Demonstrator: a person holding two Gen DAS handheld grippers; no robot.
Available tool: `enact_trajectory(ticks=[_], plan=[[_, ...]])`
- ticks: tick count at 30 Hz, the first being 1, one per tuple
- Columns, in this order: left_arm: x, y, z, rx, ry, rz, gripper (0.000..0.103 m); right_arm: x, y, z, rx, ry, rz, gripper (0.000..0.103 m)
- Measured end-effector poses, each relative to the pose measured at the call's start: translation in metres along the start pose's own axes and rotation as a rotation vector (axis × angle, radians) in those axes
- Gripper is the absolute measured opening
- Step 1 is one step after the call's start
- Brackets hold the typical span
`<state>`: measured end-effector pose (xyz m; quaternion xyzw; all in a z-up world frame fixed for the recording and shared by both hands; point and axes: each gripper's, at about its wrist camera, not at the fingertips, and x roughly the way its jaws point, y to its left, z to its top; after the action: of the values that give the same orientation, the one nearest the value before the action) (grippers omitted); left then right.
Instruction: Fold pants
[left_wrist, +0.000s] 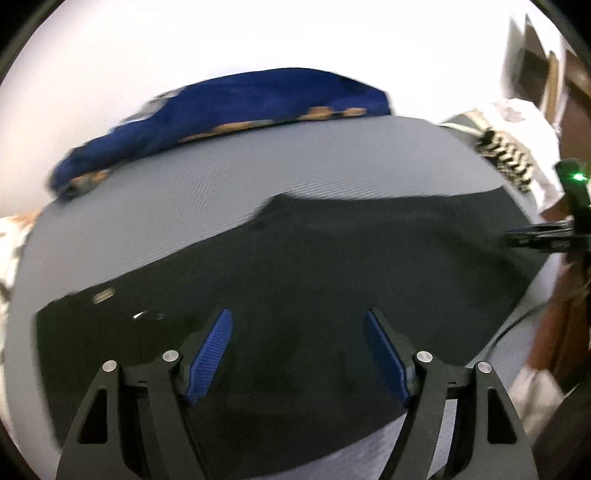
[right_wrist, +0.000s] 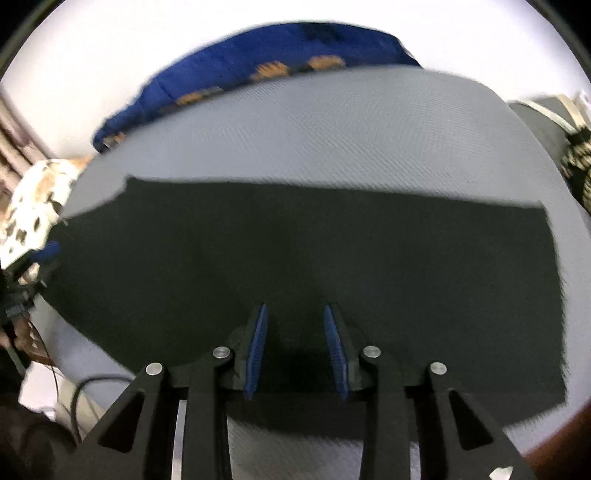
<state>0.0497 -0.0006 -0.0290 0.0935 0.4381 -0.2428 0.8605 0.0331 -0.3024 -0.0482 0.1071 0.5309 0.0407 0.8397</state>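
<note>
across the middle of the grey ribbed mat-covered surface (right_wrist: 332, 122) the black pants (right_wrist: 295, 251) are laid flat, long axis running side to side, apparently already doubled leg on leg, judging from the single broad dark band seen in both views. the waist end, with a small pale label and a glint of metal, is seen toward the left edge of the surface in the left wrist view; the other end reaches toward the right edge. the flat layout is judged to be deliberate: smooth cloth gives clean edges for the next fold.

the left gripper (left_wrist: 299, 321) is held low over the near edge of the pants, its blue ribbed pads (left_wrist: 210, 358) spread wide, nothing between them. the wide spread is judged to suit taking a thick doubled hem.

the right gripper (right_wrist: 295, 314) is held likewise over the near edge, pads (right_wrist: 256, 350) parted by a narrower gap; no cloth can be seen caught between them, though dark fabric against dark shadow makes this hard to confirm. both frames are motion-blurred.

a blue patterned cloth bundle (left_wrist: 229, 107) is lying along the far edge, well apart from the pants, evidently set aside. a black-and-white checked cloth (left_wrist: 506, 155) is noted at the far right corner.

judgement: one lengthwise fold done, crosswise fold not yet made.
</note>
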Motion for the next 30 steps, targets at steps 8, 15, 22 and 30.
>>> enact_trajectory(ticks=[8, 15, 22, 30], plan=[[0.057, -0.032, 0.002, 0.054, 0.102, -0.009, 0.074, 0.042, 0.037, 0.017, -0.100, -0.015, -0.015, 0.033], [0.047, -0.020, -0.022, 0.091, 0.111, 0.000, 0.075, 0.023, -0.048, 0.011, 0.006, -0.072, -0.223, 0.040], [0.027, -0.007, -0.043, 0.096, 0.116, 0.007, 0.075, -0.014, -0.141, -0.014, 0.216, -0.086, -0.377, 0.051], [0.011, -0.023, -0.009, 0.034, 0.060, -0.048, 0.073, -0.039, -0.128, -0.034, 0.196, -0.087, -0.298, 0.053]])
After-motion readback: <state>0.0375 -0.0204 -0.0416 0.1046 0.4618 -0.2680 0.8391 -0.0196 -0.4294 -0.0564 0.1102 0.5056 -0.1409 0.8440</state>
